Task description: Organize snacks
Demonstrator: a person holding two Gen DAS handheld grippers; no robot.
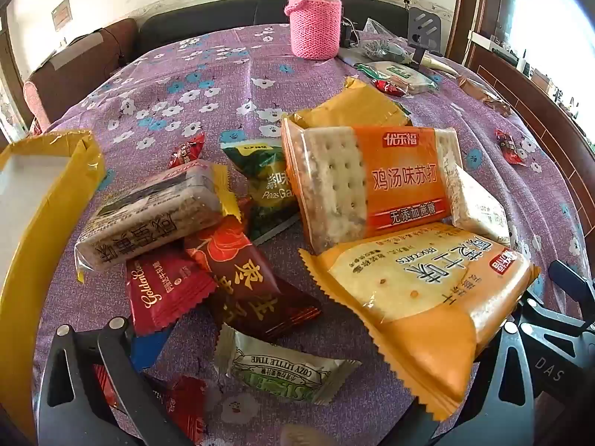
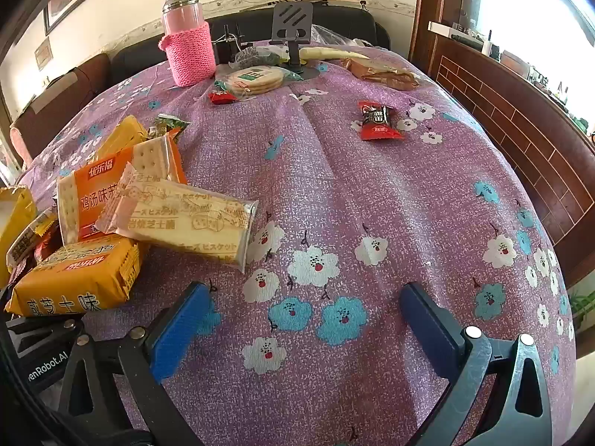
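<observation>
Only the right view shows its tool (image 2: 305,319) spread wide; the left tool's (image 1: 282,390) state is unclear.

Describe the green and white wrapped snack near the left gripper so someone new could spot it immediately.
Start at the snack pile on the purple floral tablecloth. At its nearest edge, between the gripper fingers, below the dark red packet, lies the small cake packet. It alone is cream with green artwork reading "Cozy Little Time"; its neighbours are red or orange.
</observation>
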